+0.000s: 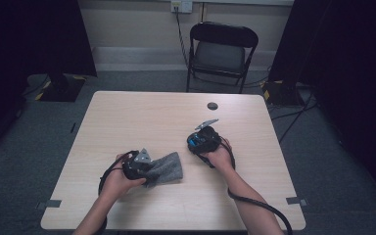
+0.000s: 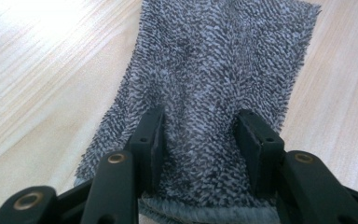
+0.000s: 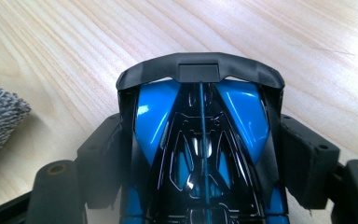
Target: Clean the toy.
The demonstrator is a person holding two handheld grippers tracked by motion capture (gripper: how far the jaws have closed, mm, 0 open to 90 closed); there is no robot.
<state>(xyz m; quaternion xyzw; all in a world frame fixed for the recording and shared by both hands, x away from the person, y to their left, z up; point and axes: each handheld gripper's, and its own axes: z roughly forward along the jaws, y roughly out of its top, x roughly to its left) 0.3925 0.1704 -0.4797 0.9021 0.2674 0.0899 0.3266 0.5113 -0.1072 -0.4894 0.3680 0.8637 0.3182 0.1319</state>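
my left claw [image 2: 200,140] is closed on a bunched grey woven terry cloth [image 2: 219,70], which lies on the pale wooden desk [image 1: 127,117] toward the near edge. my right claw [image 3: 200,158] grips a glossy blue and black toy car [image 3: 200,121] by its sides, near the desk middle. i judge the wiping step is about to start; next i must bring cloth and car together.
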